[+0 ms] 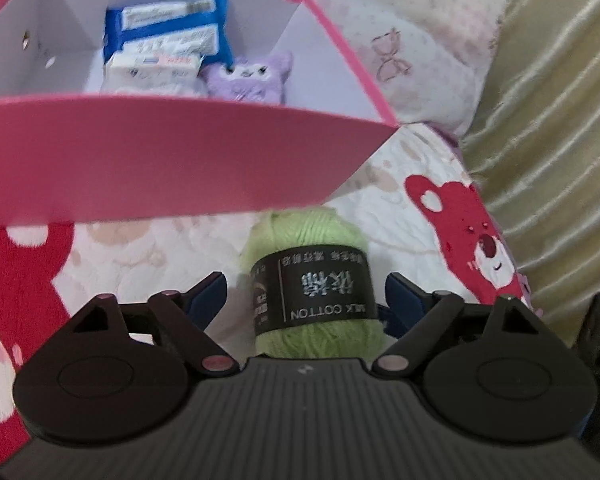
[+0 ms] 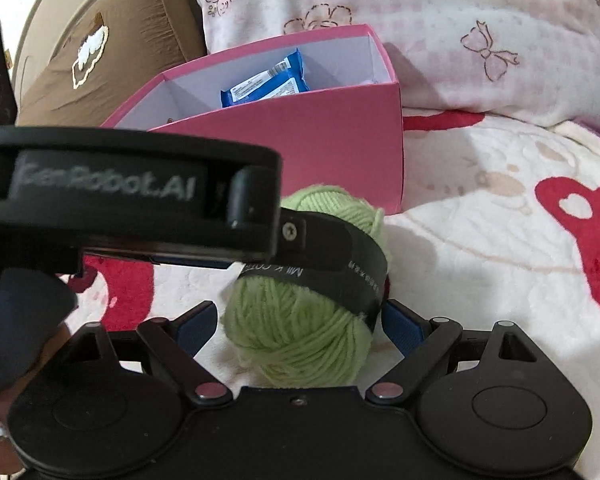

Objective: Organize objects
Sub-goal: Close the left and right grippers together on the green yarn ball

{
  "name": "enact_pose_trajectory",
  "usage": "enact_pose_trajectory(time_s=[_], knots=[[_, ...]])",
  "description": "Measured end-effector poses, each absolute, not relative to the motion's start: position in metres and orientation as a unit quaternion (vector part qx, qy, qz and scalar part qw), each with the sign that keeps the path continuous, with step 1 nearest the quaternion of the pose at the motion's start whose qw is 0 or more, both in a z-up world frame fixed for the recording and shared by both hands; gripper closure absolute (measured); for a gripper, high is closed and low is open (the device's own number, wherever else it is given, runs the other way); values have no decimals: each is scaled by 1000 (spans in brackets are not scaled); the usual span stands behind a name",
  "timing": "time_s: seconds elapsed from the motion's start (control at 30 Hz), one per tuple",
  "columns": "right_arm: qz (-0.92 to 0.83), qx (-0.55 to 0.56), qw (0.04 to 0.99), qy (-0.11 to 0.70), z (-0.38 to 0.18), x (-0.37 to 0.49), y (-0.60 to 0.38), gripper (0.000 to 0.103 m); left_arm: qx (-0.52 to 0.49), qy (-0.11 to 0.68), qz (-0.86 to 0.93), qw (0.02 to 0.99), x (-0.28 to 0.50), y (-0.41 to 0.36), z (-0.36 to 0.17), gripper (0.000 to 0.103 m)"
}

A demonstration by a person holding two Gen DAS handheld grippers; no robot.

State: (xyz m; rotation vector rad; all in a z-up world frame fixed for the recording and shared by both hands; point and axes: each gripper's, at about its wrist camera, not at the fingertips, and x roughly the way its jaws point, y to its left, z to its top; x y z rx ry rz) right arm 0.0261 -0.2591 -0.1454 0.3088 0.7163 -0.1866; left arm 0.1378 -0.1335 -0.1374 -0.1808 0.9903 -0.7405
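One skein of light green yarn [image 1: 316,280], soft and oval with a black paper band printed "MILK COTTON", lies on a quilted bedspread [image 1: 400,216] patterned with red bears, just in front of the pink cardboard box [image 1: 172,160]. The box is angular, white inside, and holds three things: one blue plastic packet [image 1: 168,28], one small white carton [image 1: 152,66] and one fuzzy purple plush toy [image 1: 252,76]. The left claw [image 1: 306,300] stands open around the skein; its right pad seems to meet the band, its left pad is apart. The right claw [image 2: 300,326] is open too, with the skein's near end between its blue pads.
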Motion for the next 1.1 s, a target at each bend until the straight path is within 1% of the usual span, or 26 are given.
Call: enact_pose_trajectory(time_s=[0.07, 0.13, 0.17, 0.3, 0.33, 0.37, 0.4, 0.47, 0.53, 0.8, 1.1], knots=[[-94, 155, 922, 341, -144, 23, -258, 12, -96, 499, -332, 795, 144, -134, -146, 25], [-108, 152, 922, 340, -146, 22, -255, 12, -135, 514, -331, 780, 146, -131, -150, 34], [-110, 161, 920, 341, -148, 22, -255, 12, -143, 513, -333, 778, 146, -130, -151, 37], [-112, 165, 921, 336, -151, 16, -255, 13, -122, 494, -334, 793, 135, -135, -149, 41], [-113, 168, 920, 336, -152, 14, -257, 15, -115, 487, -334, 799, 132, -136, -148, 42], [-113, 171, 919, 337, -153, 14, -258, 21, -105, 479, -333, 805, 128, -138, -147, 42], [-110, 176, 917, 341, -155, 14, -261, 26, -94, 467, -337, 812, 124, -140, -146, 43], [-116, 194, 912, 342, -155, 14, -265, 29, -70, 452, -345, 819, 118, -145, -143, 43], [-121, 185, 909, 352, -152, 16, -263, 33, -73, 456, -346, 817, 118, -145, -142, 43], [-135, 170, 910, 353, -154, 13, -252, 37, -90, 461, -347, 812, 115, -139, -142, 45], [-133, 135, 915, 357, -144, 5, -234, 37, -112, 472, -345, 803, 104, -128, -139, 45]])
